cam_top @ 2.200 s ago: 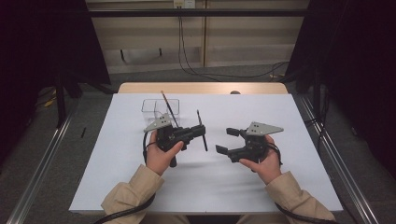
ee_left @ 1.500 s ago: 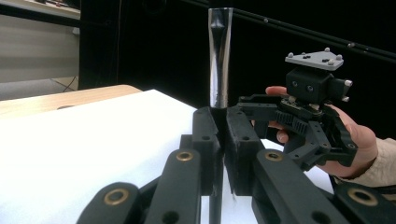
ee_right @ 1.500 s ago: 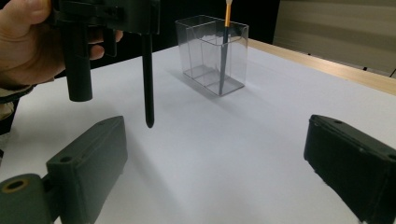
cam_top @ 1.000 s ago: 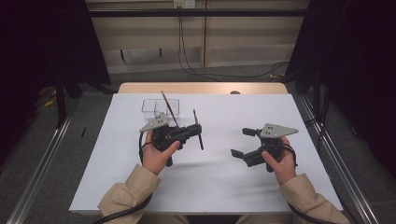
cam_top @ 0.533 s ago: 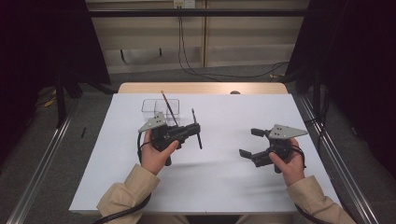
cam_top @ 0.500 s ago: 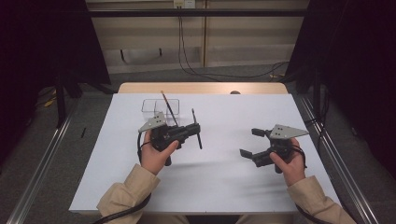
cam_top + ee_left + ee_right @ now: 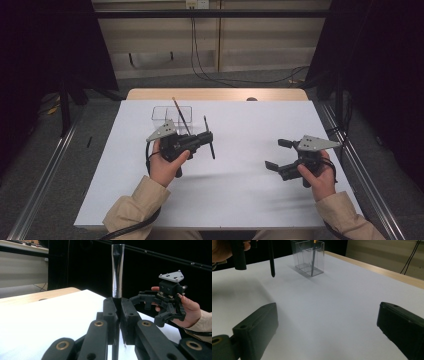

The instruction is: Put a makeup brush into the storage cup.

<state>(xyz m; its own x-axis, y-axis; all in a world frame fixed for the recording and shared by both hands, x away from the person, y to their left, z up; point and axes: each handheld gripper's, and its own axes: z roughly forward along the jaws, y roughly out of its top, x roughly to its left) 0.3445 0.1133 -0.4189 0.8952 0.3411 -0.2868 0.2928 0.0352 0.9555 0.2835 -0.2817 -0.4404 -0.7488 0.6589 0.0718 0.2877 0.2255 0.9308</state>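
1. The table (image 7: 240, 200), covered in white, carries everything. Its far edge shows bare wood, and my two forearms come in over the near edge.

2. My right gripper (image 7: 283, 155) hovers over the right half of the table near its right edge. Its jaws are spread wide with nothing between them, and in the right gripper view they frame bare white tabletop.

3. My left gripper (image 7: 209, 139) sits left of the table's middle, jaws clamped tight on a pen (image 7: 209, 137). In the left gripper view the pen (image 7: 117, 272) rises from between the pressed pads as a glossy barrel, and its lower end hangs free above the table.

4. The clear holder (image 7: 172, 116) stands toward the far edge, left of centre. It already has one pencil (image 7: 180, 115) leaning in it, orange-tipped end up.

5. The relation that matters: from the left gripper the holder lies just beyond, toward the far edge and slightly left. The pen's long axis runs roughly upright across the jaws, tilted a little, so I judge it needs carrying over the holder's open top and lowering in, end first. My left hand is much the nearer; the right is well apart from the holder.
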